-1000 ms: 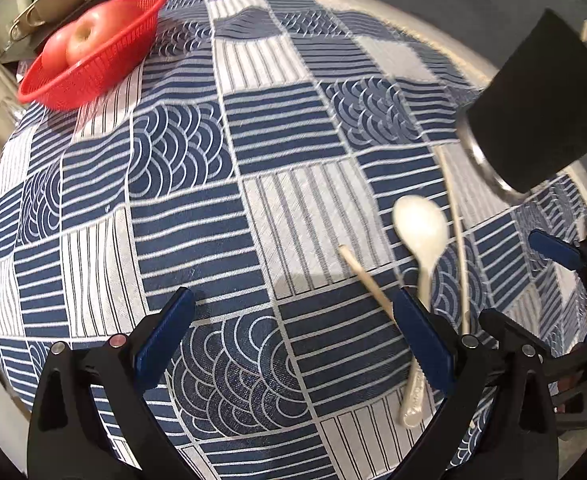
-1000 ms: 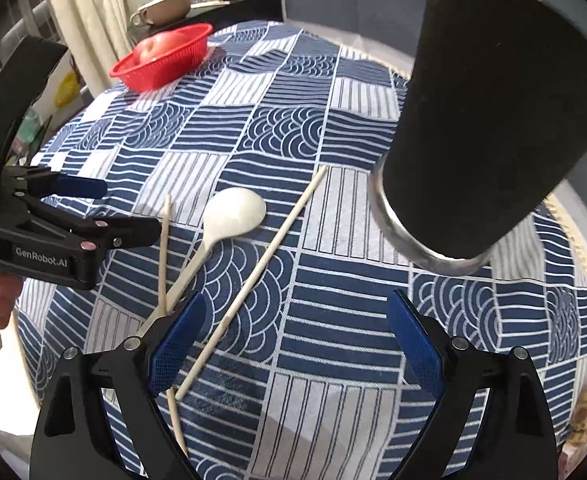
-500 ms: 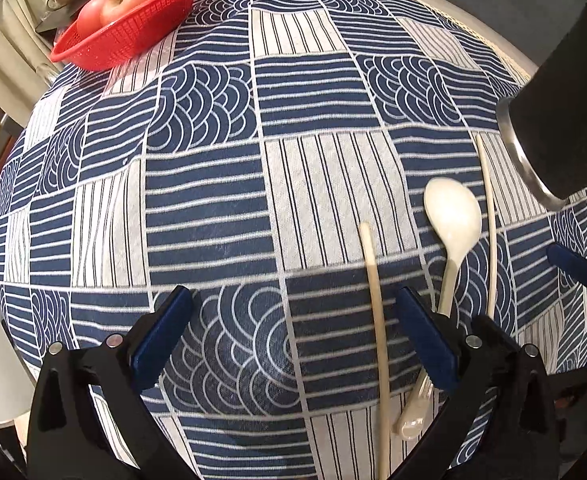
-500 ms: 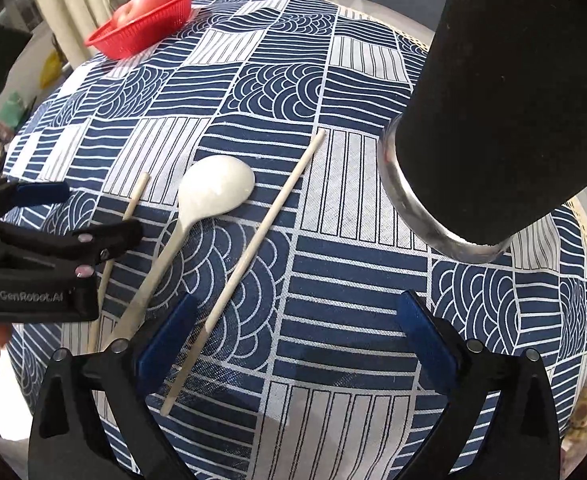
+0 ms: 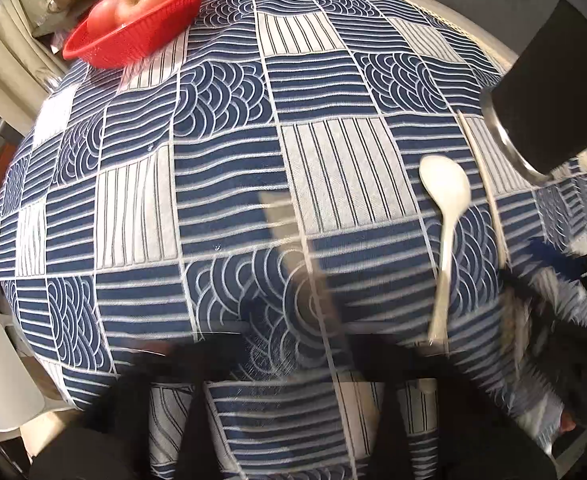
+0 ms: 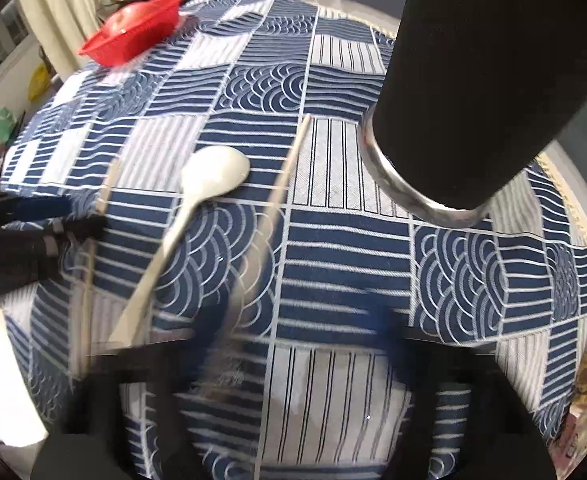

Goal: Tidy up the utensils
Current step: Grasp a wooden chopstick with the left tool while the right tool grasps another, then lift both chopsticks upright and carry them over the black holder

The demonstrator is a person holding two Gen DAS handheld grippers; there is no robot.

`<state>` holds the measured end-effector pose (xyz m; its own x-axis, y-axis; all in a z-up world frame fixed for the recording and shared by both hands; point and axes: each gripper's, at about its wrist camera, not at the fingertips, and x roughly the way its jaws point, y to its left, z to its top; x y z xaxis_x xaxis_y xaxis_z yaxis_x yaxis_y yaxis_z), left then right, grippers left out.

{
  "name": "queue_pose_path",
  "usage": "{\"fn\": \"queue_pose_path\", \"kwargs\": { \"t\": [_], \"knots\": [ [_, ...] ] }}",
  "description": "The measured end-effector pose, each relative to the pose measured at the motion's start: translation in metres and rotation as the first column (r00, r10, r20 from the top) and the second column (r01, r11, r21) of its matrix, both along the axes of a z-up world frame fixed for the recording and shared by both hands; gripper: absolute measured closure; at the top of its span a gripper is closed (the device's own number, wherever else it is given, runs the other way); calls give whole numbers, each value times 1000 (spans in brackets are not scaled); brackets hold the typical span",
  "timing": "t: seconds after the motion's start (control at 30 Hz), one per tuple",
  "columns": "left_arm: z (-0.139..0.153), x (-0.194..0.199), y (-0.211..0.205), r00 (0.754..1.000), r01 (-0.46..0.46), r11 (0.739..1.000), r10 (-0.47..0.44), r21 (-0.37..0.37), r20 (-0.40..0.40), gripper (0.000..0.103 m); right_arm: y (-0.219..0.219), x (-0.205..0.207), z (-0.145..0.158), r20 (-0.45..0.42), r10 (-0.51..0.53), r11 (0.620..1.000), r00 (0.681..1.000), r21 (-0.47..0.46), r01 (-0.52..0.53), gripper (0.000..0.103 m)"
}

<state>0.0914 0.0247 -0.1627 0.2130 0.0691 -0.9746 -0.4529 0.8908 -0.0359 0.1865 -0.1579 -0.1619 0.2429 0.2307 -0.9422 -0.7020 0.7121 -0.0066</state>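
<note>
Utensils lie loose on the near right part of the patterned tablecloth [image 5: 221, 176]: a white spoon [image 5: 445, 200] with its bowl toward the far side and its handle running back toward the near edge, one chopstick [image 6: 281, 192] just right of it, and a second chopstick [image 6: 93, 248] to its left. In the right wrist view the three fan out side by side, close but apart. A black holder [image 6: 477, 80] with a steel rim at its base stands at the far right, just beyond the right chopstick's far tip. A red basket [image 5: 133, 20] with apples [image 5: 133, 0] sits at the far left, well apart from all this.

Both views are smeared by motion at the bottom. The left gripper [image 6: 33, 220] shows from the side in the right wrist view, beside the left chopstick; whether its fingers are spread or closed I cannot tell. The right gripper [image 6: 293, 328] is a blue and black blur over the right chopstick's near end, and its fingers' state is equally unclear.

The step in hand looks like picking up a chopstick for the holder. To do it well, come down with the fingers straddling the stick squarely across its width, low enough to catch so thin a thing off the cloth. Close slowly so it does not roll away or snag the fabric, and keep clear of the spoon handle nearby. Then tilt it upright before bringing it to the holder's mouth.
</note>
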Motion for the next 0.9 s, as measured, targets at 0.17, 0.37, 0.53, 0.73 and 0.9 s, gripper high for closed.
{"fn": "queue_pose_path", "kwargs": {
  "t": [0.17,0.37,0.53,0.73,0.9],
  "knots": [
    [-1,-22,1,999,40,999,-40,-20,1,98,-21,-6,3,-58,-30,999,998,33,32,98],
    [0,-47,6,997,75,996,-75,-57,5,99,-56,-22,8,-112,-113,990,987,75,122,98],
    [6,-71,19,997,71,997,-71,-43,2,99,-79,-37,20,-128,-190,972,973,118,205,98],
    [13,-101,38,998,65,997,-64,-29,15,99,-96,-56,34,-107,-238,957,965,142,252,98],
    [27,-118,51,996,86,996,-85,-9,27,99,-115,-68,51,-61,-311,935,949,163,316,98]
  ]
}}
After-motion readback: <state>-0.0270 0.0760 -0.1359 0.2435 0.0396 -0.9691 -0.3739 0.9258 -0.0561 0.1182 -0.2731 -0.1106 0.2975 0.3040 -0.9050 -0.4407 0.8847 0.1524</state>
